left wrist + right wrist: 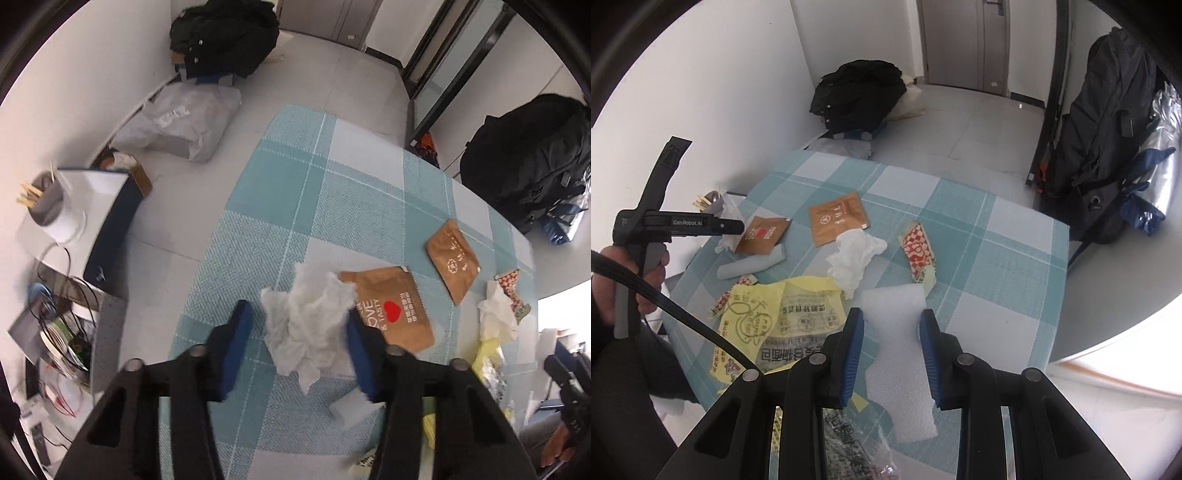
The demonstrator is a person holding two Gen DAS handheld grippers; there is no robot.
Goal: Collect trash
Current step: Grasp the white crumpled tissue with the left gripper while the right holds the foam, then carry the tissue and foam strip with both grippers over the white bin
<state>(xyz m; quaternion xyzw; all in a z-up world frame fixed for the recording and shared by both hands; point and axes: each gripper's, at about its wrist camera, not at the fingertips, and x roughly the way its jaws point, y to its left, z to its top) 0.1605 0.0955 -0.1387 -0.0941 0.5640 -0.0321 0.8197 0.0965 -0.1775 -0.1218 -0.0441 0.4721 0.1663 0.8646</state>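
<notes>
- Two views, left wrist first: the left gripper points steeply down at a crumpled tissue on the checked desk. Its fingers bracket the tissue; the right pad touches the paper's edge, the left one shows a sliver of cloth beside it, so I read them as spread around it, not yet pinching.
- Risk there: the tissue overlaps the corner of a brown sachet. A close from here could catch that corner too, or nip only a loose fold so the wad tears or slips out on the lift.
- A second sachet and another tissue lie well apart to the right, out of harm's way.
- Right wrist view: the right gripper has a white foam sheet between its fingers. The pads sit at the sheet's edges and look like they pinch it, though the foam is thin and limp.
- Risk there: foam this soft may buckle and slide free, dropping back onto the yellow wrapper beneath.
- Also here: a grey roll and a red-checked wrapper remain uncollected; the person's hand on the other tool is near the desk edge, and its cable could sweep light scraps off.
</notes>
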